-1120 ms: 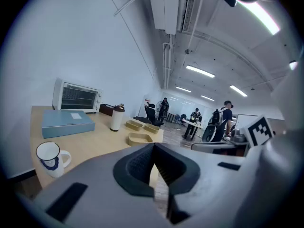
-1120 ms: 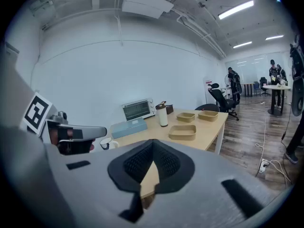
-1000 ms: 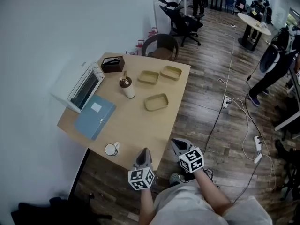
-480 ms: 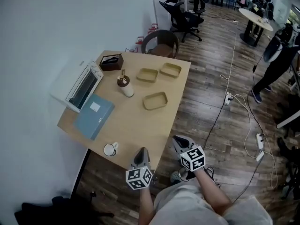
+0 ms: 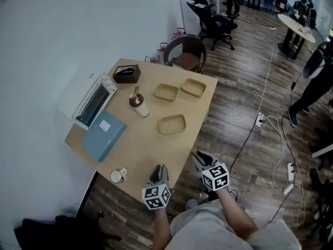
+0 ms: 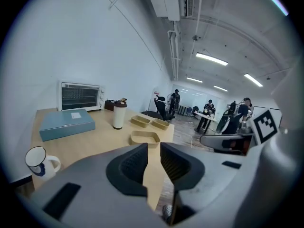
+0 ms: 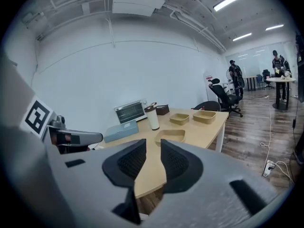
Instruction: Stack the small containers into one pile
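Office: swivel chairs (image 5: 212, 21), meeting table (image 5: 296, 28) (power strip (image 5: 258, 120)).

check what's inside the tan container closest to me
The container looks empty: the head view shows its bare tan floor. Nothing covers the inside, though tiny bits would not show.

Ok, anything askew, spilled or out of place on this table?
Nothing stands out. The three containers sit upright and apart on the table, none stacked yet. The tumbler stands upright and nothing is spilled. Only the mug sits close to the table's near edge.
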`<state>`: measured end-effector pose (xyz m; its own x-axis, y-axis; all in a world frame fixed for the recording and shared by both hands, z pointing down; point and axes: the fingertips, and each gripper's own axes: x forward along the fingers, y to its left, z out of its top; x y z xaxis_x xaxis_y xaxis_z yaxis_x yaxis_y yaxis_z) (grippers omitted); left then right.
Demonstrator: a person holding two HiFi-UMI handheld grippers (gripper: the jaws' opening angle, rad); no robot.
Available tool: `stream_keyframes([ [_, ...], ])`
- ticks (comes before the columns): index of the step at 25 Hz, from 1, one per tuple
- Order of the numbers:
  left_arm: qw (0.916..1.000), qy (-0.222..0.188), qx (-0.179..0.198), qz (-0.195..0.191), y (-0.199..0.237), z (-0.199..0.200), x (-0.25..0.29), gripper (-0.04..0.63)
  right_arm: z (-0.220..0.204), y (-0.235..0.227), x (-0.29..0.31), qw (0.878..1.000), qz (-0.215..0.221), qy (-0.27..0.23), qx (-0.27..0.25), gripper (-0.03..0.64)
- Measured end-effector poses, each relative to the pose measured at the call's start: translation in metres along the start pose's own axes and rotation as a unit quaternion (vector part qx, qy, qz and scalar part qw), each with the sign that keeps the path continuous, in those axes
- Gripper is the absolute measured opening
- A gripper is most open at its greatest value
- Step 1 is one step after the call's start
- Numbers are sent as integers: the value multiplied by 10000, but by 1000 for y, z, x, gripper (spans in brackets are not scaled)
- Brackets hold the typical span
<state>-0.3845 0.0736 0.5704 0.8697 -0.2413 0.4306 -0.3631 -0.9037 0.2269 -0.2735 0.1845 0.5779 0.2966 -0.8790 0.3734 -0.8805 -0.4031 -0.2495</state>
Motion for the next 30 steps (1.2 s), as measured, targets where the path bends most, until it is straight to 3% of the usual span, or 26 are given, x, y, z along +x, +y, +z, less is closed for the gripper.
stream_keyframes([
  [5,9993,124,-47,347,-17,12,49,75,20,-47,20,9976,533,165,-409,98],
  [9,9976,270,-75,630,-29,21,83,74,31,-79,27,9851,1222,499,-1106,98],
  [18,9908,444,-399,1213,-41,14,139,67,32,-142,51,9249,2330,1316,-2703,98],
  [23,9870,421,-600,1432,-38,12,156,67,25,-151,72,8896,2724,1627,-3287,100],
  [30,9788,426,-879,1801,-7,14,180,67,29,-151,123,8554,3077,1691,-3807,100],
])
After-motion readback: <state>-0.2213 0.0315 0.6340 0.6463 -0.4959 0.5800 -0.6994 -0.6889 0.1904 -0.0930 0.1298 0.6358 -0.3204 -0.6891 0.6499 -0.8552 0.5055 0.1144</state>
